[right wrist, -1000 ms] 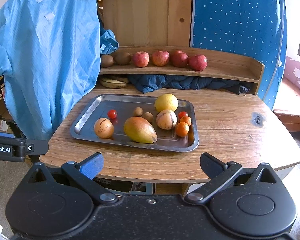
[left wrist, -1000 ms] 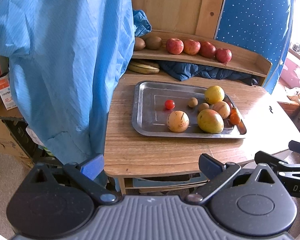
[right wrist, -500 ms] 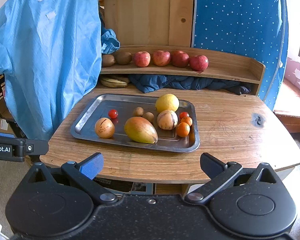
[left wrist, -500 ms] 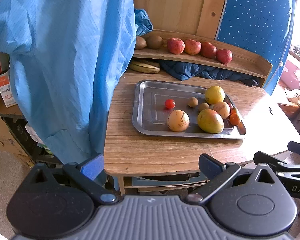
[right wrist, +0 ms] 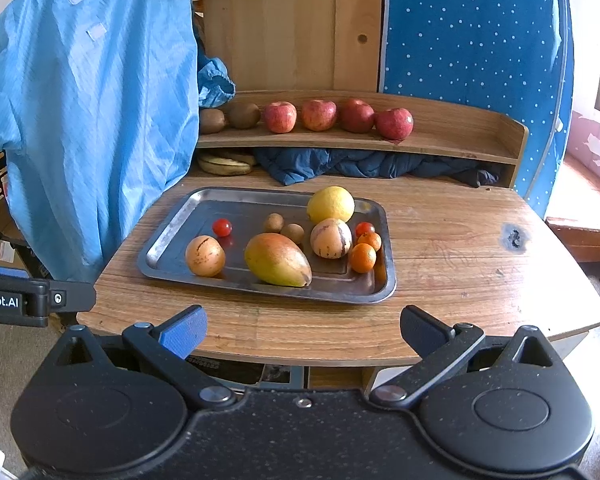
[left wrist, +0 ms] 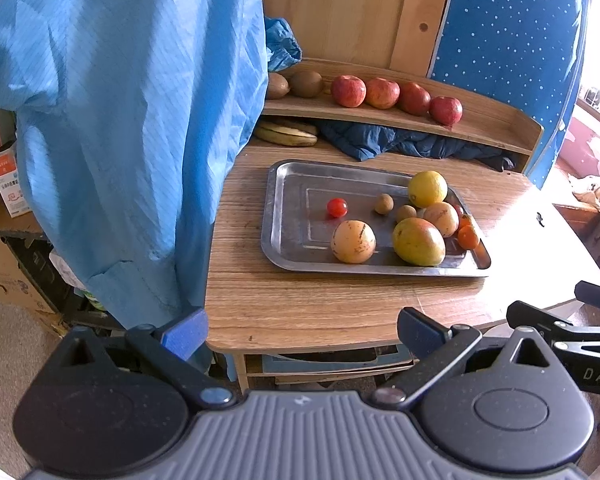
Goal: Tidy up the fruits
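A metal tray [right wrist: 172, 236] [left wrist: 288, 200] sits on the wooden table [right wrist: 460, 240]. It holds a mango [right wrist: 277, 259] [left wrist: 418, 241], a yellow citrus [right wrist: 331, 205] [left wrist: 427, 189], two striped round melons [right wrist: 205, 256] [right wrist: 331, 238], cherry tomatoes [right wrist: 222, 227], small orange fruits [right wrist: 362, 257] and small brown fruits [right wrist: 273, 222]. Several red apples [right wrist: 318, 115] and two kiwis [right wrist: 242, 115] line the shelf [right wrist: 460, 140] behind. My left gripper [left wrist: 302, 326] and right gripper [right wrist: 302, 326] both hang open and empty at the table's front edge, short of the tray.
A blue garment [right wrist: 92, 120] hangs along the table's left side. Bananas [right wrist: 226, 163] and a dark blue cloth [right wrist: 360, 166] lie under the shelf. Behind stand a wooden panel [right wrist: 292, 32] and a blue dotted fabric [right wrist: 472, 40]. A lower shelf [left wrist: 320, 364] sits beneath the tabletop.
Both grippers have edged slightly forward and up toward the table; the tray looks a little nearer. Jaws stay open and no fruit has moved.
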`<state>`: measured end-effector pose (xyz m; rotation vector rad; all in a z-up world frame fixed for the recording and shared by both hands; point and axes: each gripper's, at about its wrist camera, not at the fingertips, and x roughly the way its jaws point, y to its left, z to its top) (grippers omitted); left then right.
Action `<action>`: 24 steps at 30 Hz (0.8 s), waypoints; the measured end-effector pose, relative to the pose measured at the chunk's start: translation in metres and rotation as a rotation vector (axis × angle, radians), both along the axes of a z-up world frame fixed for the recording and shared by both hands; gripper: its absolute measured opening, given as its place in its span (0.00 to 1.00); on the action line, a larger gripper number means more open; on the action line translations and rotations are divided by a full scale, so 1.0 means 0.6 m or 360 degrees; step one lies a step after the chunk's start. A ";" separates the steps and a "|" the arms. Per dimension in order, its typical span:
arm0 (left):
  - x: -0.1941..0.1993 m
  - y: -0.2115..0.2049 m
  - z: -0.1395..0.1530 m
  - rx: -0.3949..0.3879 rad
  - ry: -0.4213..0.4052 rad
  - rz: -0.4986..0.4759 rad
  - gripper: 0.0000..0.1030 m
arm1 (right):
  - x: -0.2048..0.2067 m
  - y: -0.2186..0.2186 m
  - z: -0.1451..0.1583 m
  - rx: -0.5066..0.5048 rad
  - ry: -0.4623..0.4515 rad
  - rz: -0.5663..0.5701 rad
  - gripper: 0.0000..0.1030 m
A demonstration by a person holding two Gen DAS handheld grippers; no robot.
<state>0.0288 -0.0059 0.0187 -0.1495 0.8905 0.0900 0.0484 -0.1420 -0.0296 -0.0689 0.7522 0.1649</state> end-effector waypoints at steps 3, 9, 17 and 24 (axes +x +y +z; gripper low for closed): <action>0.000 -0.004 0.001 0.0017 0.0001 0.0003 0.99 | 0.002 -0.001 0.000 0.0000 0.0003 0.0000 0.99; 0.003 -0.006 0.000 0.0031 0.0008 -0.0002 0.99 | 0.003 0.000 0.000 -0.0003 0.0003 0.0001 0.99; 0.007 -0.002 -0.003 0.0031 0.0018 0.0018 0.99 | 0.006 0.001 -0.002 -0.0005 0.0007 0.0003 0.99; 0.010 -0.003 -0.007 0.0048 0.0038 0.0027 0.99 | 0.013 0.003 -0.006 -0.0014 0.0023 0.0016 0.99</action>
